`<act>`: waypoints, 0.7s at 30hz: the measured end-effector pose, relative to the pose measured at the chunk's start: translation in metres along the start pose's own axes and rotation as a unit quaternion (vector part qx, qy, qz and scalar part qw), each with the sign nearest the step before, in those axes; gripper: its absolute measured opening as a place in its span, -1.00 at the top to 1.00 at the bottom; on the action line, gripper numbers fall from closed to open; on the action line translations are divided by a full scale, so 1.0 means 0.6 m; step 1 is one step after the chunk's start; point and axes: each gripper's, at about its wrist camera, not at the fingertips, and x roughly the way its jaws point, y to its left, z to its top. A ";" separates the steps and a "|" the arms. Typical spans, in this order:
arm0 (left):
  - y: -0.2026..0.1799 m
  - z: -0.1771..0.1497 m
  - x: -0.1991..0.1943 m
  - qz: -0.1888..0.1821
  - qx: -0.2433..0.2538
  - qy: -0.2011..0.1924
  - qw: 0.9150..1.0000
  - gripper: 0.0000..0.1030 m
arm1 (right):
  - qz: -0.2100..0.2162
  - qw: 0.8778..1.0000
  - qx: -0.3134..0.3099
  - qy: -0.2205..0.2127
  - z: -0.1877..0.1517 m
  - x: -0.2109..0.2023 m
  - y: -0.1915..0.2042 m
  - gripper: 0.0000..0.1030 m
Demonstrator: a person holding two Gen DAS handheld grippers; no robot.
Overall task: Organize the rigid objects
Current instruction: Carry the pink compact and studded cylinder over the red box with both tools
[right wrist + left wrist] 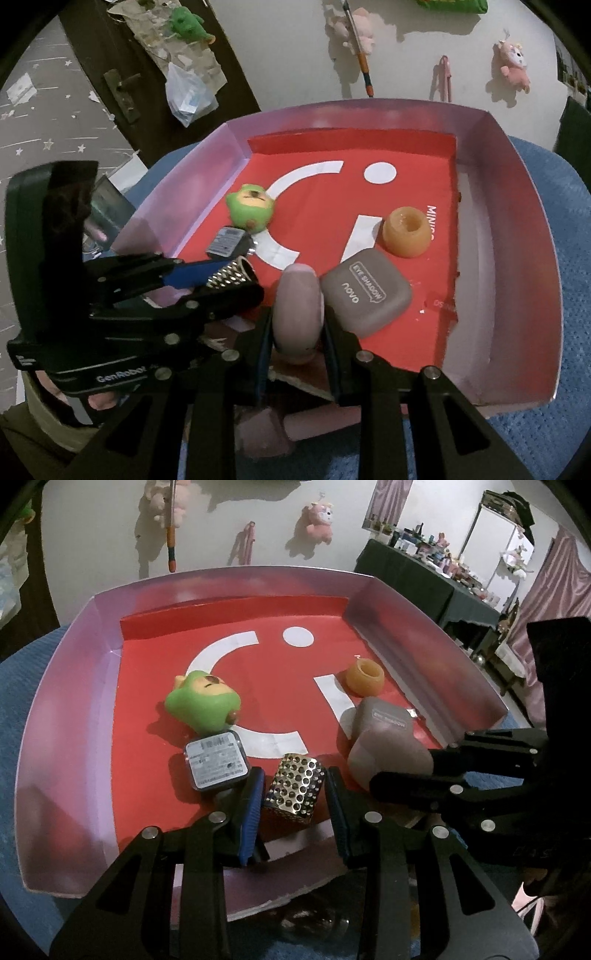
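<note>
Both tongs work at the near edge of the pink-walled tray (66,686) with the red liner. The left tongs (293,801) straddle the perforated metal block (295,786); the blue pads (251,805) stand just beside its faces, and firm contact cannot be confirmed, so the grip state cannot be told. The right tongs (297,332) are clamped on the mauve oval object (297,314), which sits at the tray's near rim beside the grey eye shadow case (365,295).

Already lying on the liner: the green toy figure (201,705), the labelled square case (216,762) and the orange ring-shaped object (365,677).

Judged step: placement of two items into the tray. The next move calls for lowering each item onto free red liner, then parting the jaws without disturbing neighbours. The metal block lies close to the labelled square case; retract straight back.
</note>
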 end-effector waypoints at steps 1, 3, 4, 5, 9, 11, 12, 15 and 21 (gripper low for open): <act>0.001 0.001 0.001 0.001 0.000 0.000 1.000 0.38 | 0.003 1.000 0.002 0.002 0.000 0.002 0.000 0.47; 0.002 0.002 0.003 0.009 0.001 -0.002 1.000 0.38 | 0.000 1.000 -0.002 0.003 0.000 0.003 0.000 0.47; 0.001 0.003 0.004 0.015 0.002 -0.003 1.000 0.38 | -0.004 1.000 -0.005 0.002 0.000 0.003 0.002 0.47; 0.001 0.004 0.005 0.023 0.002 -0.005 1.000 0.38 | -0.009 1.000 -0.009 0.001 0.000 0.003 0.002 0.47; 0.007 0.007 0.007 0.050 -0.001 -0.011 0.999 0.38 | -0.051 0.999 -0.015 -0.012 0.002 0.002 -0.003 0.47; 0.012 0.008 0.009 0.064 -0.003 -0.014 0.998 0.38 | -0.075 0.997 -0.017 -0.021 0.004 -0.001 -0.007 0.47; 0.014 0.008 0.009 0.071 -0.004 -0.015 0.997 0.38 | -0.094 0.995 -0.017 -0.027 0.006 -0.003 -0.011 0.47; 0.020 0.010 0.012 0.078 -0.006 -0.016 0.997 0.38 | -0.114 0.993 -0.011 -0.038 0.011 -0.005 -0.023 0.47; 0.009 0.009 0.020 0.077 0.001 -0.007 0.997 0.39 | -0.119 0.992 -0.016 -0.040 0.013 -0.001 -0.022 0.47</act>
